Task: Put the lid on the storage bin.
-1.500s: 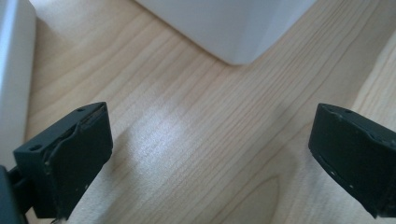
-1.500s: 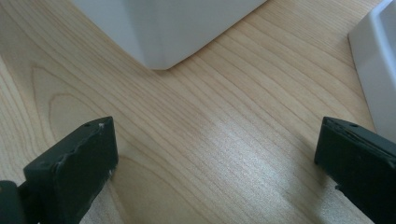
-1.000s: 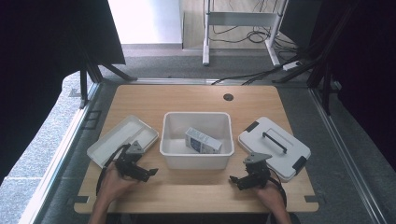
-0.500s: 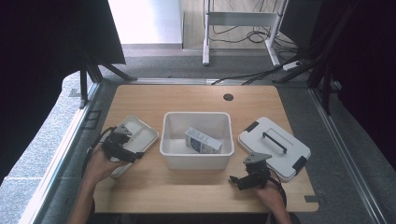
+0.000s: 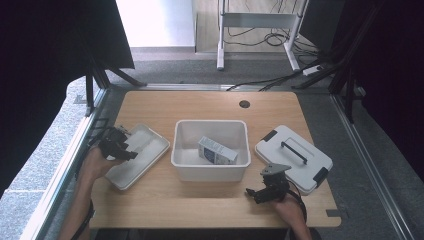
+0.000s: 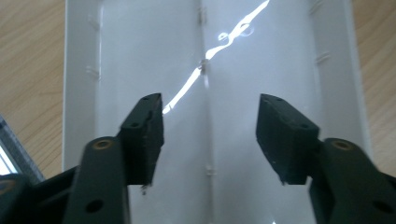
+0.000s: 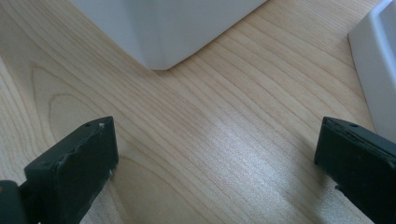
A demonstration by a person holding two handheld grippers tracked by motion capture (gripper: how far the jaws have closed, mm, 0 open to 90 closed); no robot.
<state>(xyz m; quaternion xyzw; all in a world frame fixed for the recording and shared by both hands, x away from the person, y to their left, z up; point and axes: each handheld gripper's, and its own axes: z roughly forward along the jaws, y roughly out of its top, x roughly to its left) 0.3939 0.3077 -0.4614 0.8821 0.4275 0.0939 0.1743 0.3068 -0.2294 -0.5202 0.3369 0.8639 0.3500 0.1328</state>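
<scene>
Left gripper [image 6: 209, 135] jaws half spread, just been closing, nothing pinched between the pads; held over the shallow white plastic rectangular tray [image 6: 261, 56], which lies at the left edge of the light wooden table [image 5: 210, 107]; left gripper [image 5: 116, 145] seen at that tray's left end from above. Right gripper [image 7: 215, 172] jaws spread wide over bare wood, nothing held; positioned near the front edge, right of centre [image 5: 267, 187]. Deep white plastic bin [image 5: 211, 150] at table centre, a small blue-and-white carton [image 5: 216, 151] lying inside; white lid with black handle [image 5: 294, 157] at the right edge.
</scene>
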